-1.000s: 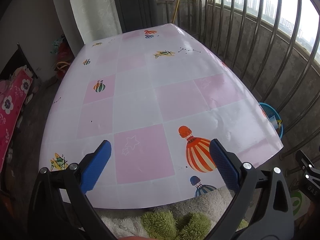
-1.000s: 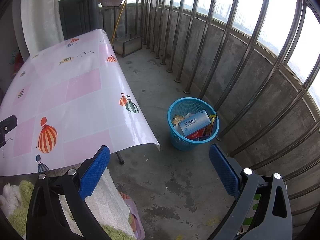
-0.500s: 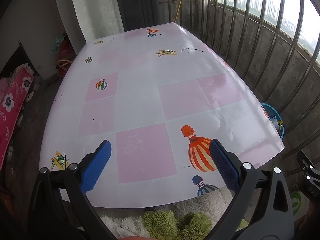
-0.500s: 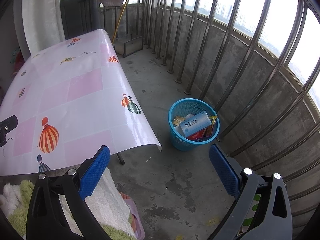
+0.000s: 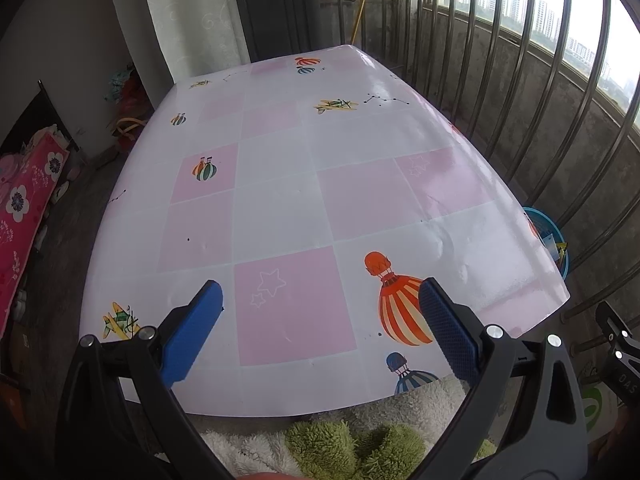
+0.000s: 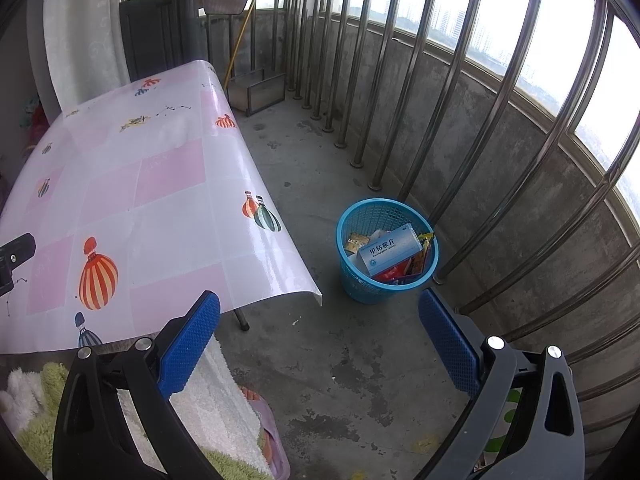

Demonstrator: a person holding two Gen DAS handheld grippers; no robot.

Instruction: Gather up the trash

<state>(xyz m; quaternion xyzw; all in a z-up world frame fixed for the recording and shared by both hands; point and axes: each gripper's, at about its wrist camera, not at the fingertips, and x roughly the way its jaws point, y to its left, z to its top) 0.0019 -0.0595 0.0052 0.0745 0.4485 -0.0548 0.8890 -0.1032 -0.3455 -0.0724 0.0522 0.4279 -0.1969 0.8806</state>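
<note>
Left gripper (image 5: 320, 312): two blue cross-hatched pads on black frames, jaws spread wide, nothing between them. It hangs above the near edge of the table (image 5: 280, 216). Below that edge, a shaggy white and green cloth (image 5: 344, 440), deep pile.

Right gripper (image 6: 320, 320): same build, two blue pads, jaws wide apart and empty, over bare stained concrete floor (image 6: 320, 360).

The table is covered by a glossy plastic sheet, smooth with faint ripples, printed in pink and white squares with hot-air balloons and small planes. Largest print is one orange-striped balloon (image 5: 400, 308) near the front edge. The sheet overhangs the right-hand side and curls downward; one thin dark table leg (image 6: 241, 320) shows beneath.

Trash: one round blue plastic basket (image 6: 352, 280), lattice walls, stands on the floor to the right of the table, near the railing. Inside it, one white and blue rectangular carton (image 6: 388, 250) with printed characters lies tilted on top; beneath and beside it are crumpled wrappers in yellow, orange and red, count unclear.

Beyond: a curved row of round steel railing bars (image 6: 452, 120) above a low rough concrete wall. At the far end, a dark cabinet (image 5: 280, 12) and one pale patterned curtain (image 5: 188, 20).
</note>
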